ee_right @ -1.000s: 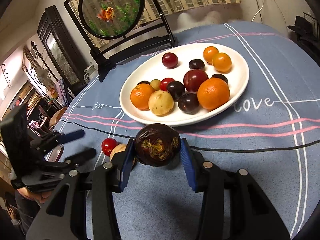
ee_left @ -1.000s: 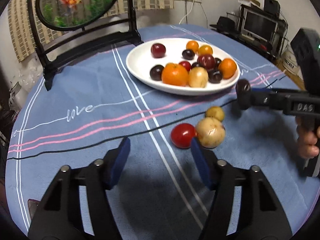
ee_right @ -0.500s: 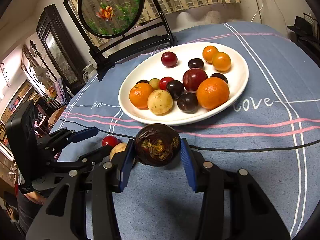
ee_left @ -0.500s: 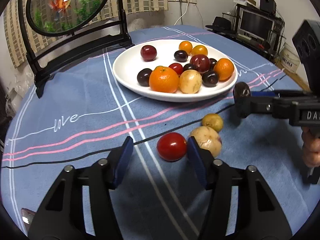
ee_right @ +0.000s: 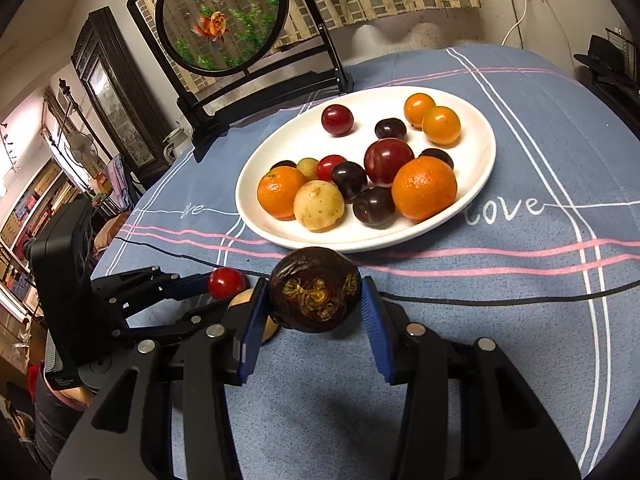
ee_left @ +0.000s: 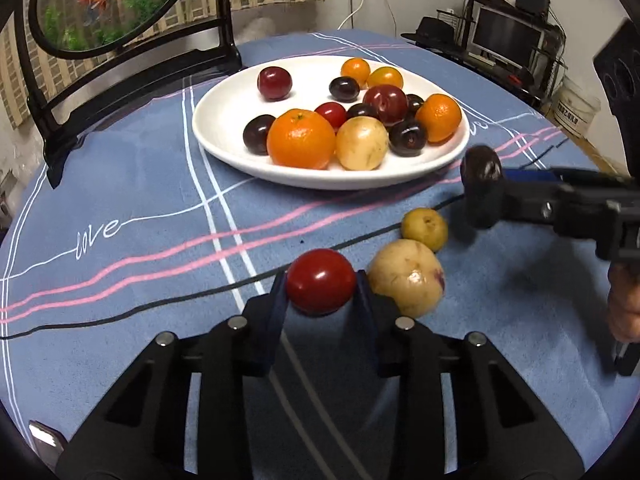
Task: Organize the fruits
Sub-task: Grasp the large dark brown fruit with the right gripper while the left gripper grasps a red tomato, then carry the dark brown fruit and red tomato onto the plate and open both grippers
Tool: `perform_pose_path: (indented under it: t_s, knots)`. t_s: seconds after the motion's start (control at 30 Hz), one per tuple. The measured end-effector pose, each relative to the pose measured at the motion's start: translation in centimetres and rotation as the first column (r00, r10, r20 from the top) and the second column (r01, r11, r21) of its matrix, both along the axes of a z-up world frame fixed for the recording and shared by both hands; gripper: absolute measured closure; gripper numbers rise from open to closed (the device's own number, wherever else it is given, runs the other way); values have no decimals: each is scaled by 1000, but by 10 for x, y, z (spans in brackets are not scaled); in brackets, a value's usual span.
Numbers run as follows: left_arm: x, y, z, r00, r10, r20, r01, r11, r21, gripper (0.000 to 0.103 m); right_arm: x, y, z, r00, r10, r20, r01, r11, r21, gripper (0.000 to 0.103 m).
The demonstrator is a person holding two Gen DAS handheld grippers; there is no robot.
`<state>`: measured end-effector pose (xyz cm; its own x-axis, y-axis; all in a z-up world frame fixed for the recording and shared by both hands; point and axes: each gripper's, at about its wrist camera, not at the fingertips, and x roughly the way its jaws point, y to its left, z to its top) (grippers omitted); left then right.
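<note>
A red tomato (ee_left: 320,280) lies on the blue tablecloth between the closing jaws of my left gripper (ee_left: 320,296); both pads touch its sides. To its right sit a pale yellow fruit (ee_left: 406,276) and a smaller yellow one (ee_left: 425,228). The white plate (ee_left: 232,112) behind them holds oranges, dark plums and other fruit. My right gripper (ee_right: 314,300) is shut on a dark brown round fruit (ee_right: 314,290) and hovers just in front of the plate (ee_right: 288,140). In the right wrist view the left gripper (ee_right: 218,294) holds the tomato (ee_right: 227,283) at lower left.
A round goldfish screen (ee_left: 100,4) on a black stand occupies the table's far left. A monitor (ee_left: 504,38) and clutter stand beyond the table at back right. A person's hand (ee_left: 624,304) grips the right tool at the right edge.
My left gripper moved forward around the red tomato and its jaws narrowed from wide apart onto it. The right gripper kept still with the dark fruit.
</note>
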<state>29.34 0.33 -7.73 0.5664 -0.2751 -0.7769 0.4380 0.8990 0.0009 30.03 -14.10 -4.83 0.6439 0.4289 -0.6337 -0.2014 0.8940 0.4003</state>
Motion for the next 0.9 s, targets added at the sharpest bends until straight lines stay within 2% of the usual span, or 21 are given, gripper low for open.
perform_pose_path:
  t_s: [0.3,0.43,0.63,0.77,0.9]
  knots:
    - [0,0,-1,1000,9,1,-9,1000,-9,69,0,2,-1,1000,4,0,-4,1000,-11,57]
    - [-10,3,7,1000,-8,9,8,1000,-18,70,-3,-1,4,1000,2,25,-2,1000,-3,57]
    - [-16,10,46,996,13,88,0,989,-145,70,-5,-3,17,994,-11,110,10,1000,9,57]
    - [13,-9,73,987,21,158,1,991,-133,70,16,-12,32,984,-64,169,67,998,-11,57]
    - [69,-31,78,988,34,149,-19,994,-105,70,54,-18,36,976,-98,194,113,991,-65,57]
